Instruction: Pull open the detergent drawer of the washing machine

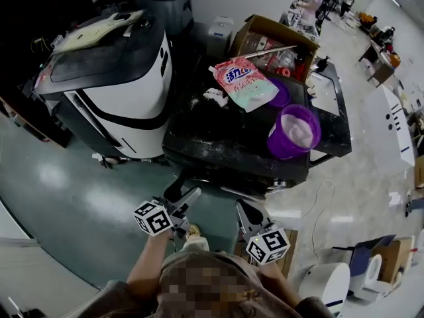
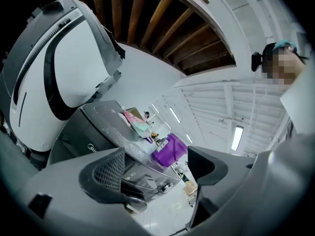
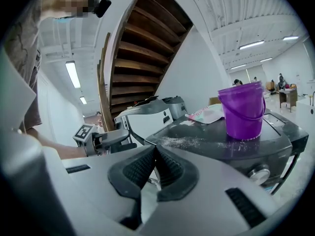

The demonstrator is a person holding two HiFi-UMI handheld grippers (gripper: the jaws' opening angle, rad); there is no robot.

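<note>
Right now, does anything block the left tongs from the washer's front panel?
Nothing visible does. The open left tongs face the washer front across clear air. The bucket and bag sit on its top, out of the path.

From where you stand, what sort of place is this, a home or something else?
Probably a big open workshop or test hall, not a home. The washing machine stands loose on a wide polished floor, a bulky white machine sits beside it, and desks and people show farther off.
</note>
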